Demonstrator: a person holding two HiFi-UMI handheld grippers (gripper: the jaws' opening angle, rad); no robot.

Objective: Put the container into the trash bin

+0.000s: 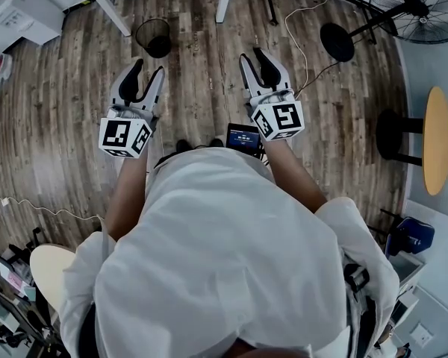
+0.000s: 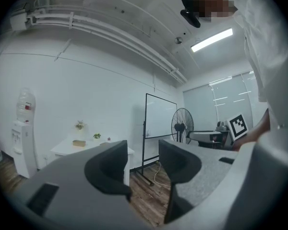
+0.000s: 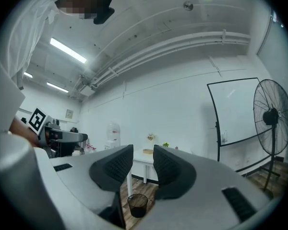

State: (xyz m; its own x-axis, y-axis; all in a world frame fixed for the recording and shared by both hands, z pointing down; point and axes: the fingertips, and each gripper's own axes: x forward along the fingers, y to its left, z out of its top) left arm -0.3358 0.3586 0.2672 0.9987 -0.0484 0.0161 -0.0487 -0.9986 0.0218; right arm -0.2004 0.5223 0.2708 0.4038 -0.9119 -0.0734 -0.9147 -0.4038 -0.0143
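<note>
A black mesh trash bin (image 1: 154,37) stands on the wood floor ahead of me, a little left of centre. It also shows low between the jaws in the right gripper view as the same bin (image 3: 138,205), well beyond them. No container shows in any view. My left gripper (image 1: 145,73) points level and forward, open, with nothing between its jaws (image 2: 143,157). My right gripper (image 1: 255,60) is held beside it at the same height, also open and empty (image 3: 143,159). Both hang in the air above the floor, well short of the bin.
A white table (image 1: 112,10) stands behind the bin. A standing fan (image 1: 418,6) and a black round base (image 1: 337,42) are at the far right, with a cable on the floor. A round wooden table (image 1: 437,140) is at the right. A whiteboard (image 2: 161,114) stands by the wall.
</note>
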